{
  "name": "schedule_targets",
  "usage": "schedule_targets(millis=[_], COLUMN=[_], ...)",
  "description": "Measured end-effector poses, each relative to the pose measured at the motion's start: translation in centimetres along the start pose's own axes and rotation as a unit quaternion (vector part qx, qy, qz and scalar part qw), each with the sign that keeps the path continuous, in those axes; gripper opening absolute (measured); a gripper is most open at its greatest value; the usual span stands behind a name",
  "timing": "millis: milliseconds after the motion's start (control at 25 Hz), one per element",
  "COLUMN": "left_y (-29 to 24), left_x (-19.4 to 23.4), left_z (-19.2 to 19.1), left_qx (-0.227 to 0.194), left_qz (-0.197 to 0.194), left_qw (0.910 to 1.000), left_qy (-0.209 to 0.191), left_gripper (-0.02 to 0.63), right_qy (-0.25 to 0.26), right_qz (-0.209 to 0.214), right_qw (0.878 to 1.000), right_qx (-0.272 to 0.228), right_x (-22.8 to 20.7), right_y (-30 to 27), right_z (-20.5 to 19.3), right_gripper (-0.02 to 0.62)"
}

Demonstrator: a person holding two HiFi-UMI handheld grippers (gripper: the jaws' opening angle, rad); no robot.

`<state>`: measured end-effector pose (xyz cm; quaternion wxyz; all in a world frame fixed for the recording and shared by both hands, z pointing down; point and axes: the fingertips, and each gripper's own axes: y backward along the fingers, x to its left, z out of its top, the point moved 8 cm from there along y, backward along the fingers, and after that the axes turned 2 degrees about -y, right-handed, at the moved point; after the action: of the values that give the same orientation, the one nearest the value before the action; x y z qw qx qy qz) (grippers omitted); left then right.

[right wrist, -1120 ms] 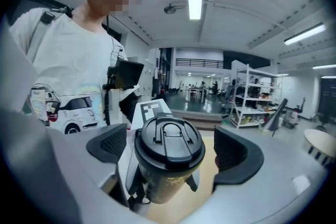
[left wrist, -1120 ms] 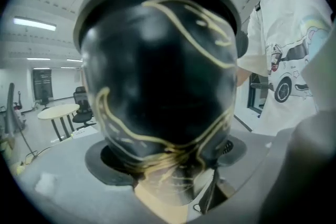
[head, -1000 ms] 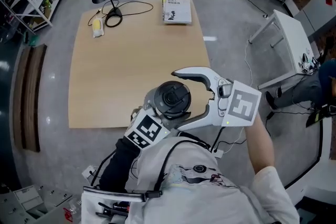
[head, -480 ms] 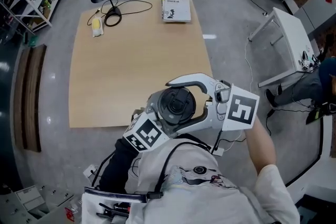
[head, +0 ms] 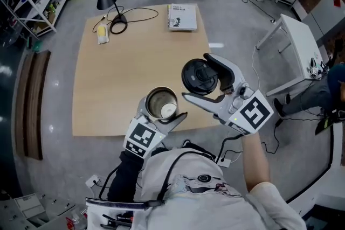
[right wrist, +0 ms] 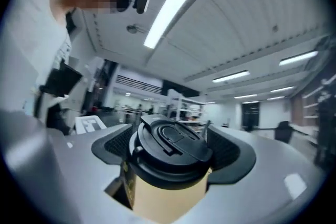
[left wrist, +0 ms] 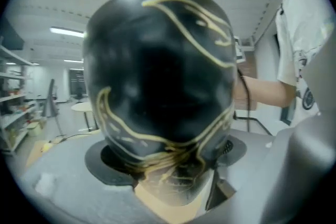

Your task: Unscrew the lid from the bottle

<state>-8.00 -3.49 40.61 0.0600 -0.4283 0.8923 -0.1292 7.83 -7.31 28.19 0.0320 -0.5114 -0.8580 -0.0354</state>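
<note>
The left claw [head: 160, 108] grips the black bottle [left wrist: 157, 71] around its middle, above the near edge of the bench [head: 118, 72]. The bottle stands straight up with its open mouth on top. It is shiny inside, and I cannot tell what is in it. The right claw [head: 197, 77] has just been closing and holds the lid [right wrist: 170, 144], top up, beside the bottle and not touching it.

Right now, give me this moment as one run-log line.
phase: lid off | left claw: shut on bottle | right claw: jaws just closed, shut on lid, held apart from bottle
</note>
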Motion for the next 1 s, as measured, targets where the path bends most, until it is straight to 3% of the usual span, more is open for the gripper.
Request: schedule_targets(millis=[80,160,240,320,520,1000], left_y=[1.5,3.1,4.7,6.0,7.5,6.9], left_x=[2.7,5.2,7.2,8.6,9.7,10.0], left_z=[-0.4,-0.3,0.0,0.6,1.7,2.2], left_qx=[0.000,-0.005,-0.006,-0.007,-0.011,-0.018], left_qz=[0.105,0.200,0.271,0.309,0.332,0.313], left_qw=[0.9938,0.9781,0.9607,0.9493,0.9424,0.9489], left_qy=[0.036,0.059,0.062,0.056,0.042,0.033], left_gripper=[0.414,0.414,0.414,0.414,0.414,0.414], right_qy=[-0.020,-0.043,-0.054,-0.056,-0.050,-0.030], right_qz=[-0.110,-0.184,-0.223,-0.239,-0.248,-0.259], right_qw=[0.994,0.982,0.973,0.969,0.967,0.965], right_qx=[0.000,-0.002,-0.002,0.003,0.011,0.036], right_x=[-1.4,-2.4,-2.9,-3.1,-3.3,-3.5], right_y=[1.0,2.1,2.9,3.3,3.8,3.1], right_z=[-1.9,-3.6,-4.8,-5.7,-6.1,-6.5], right_gripper=[0.445,0.446,0.446,0.448,0.448,0.448])
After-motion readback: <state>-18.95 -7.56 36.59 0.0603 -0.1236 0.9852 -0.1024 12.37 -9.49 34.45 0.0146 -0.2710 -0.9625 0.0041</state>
